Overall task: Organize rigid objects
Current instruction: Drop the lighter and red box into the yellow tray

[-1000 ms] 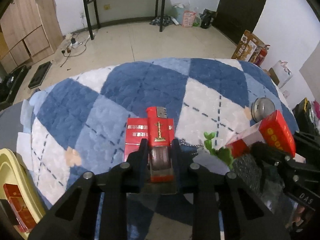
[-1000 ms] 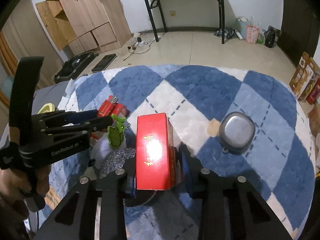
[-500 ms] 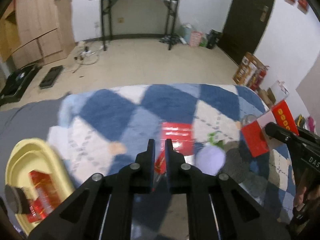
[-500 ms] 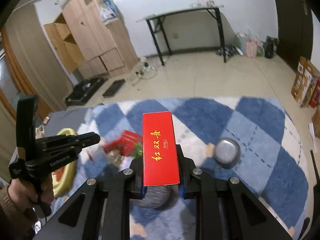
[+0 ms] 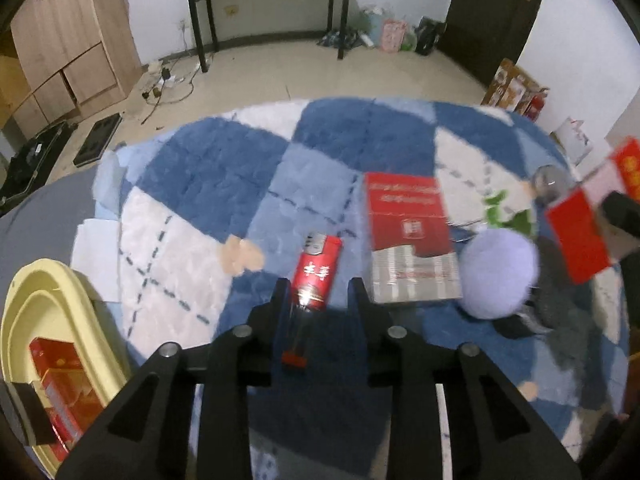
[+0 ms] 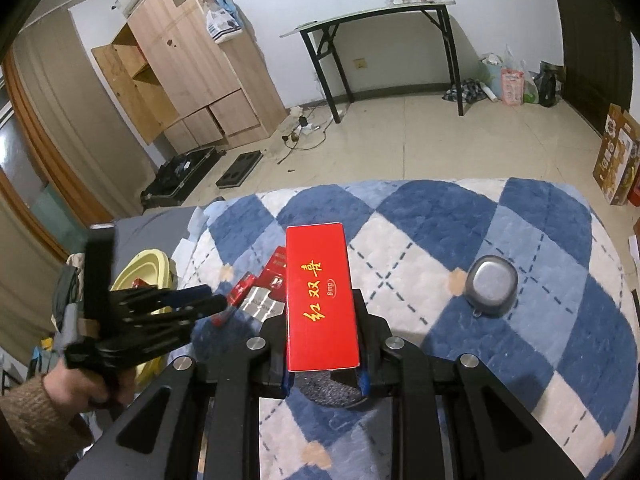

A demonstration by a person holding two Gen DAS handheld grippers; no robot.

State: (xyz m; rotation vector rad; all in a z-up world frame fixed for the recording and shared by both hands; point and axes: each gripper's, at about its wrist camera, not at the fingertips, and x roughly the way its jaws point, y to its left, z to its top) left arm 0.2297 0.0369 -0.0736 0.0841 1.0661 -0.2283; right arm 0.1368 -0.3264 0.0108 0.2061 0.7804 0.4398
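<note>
- While one red box (image 5: 56,384) sits in the yellow tub (image 5: 24,304), the left gripper (image 5: 318,300) gapes around a lighter (image 5: 314,276);
- right gripper (image 6: 322,344) squeezes a long red box (image 6: 320,296); red pack (image 5: 408,216), tin (image 6: 492,286) wait.

A flat red pack (image 5: 408,236) and a purple pompom (image 5: 500,276) are crowding the blanket's (image 5: 224,184) right side. Its left is lying open up to the yellow tub (image 5: 44,300).

Beyond the blue and white checked blanket (image 6: 460,240) we see a black-legged table (image 6: 376,20) against the white wall, a wooden cabinet (image 6: 184,60) with one door open, bags (image 6: 508,80) heaped by the dark door (image 5: 492,12), and printed cartons (image 6: 616,156) at the right.
</note>
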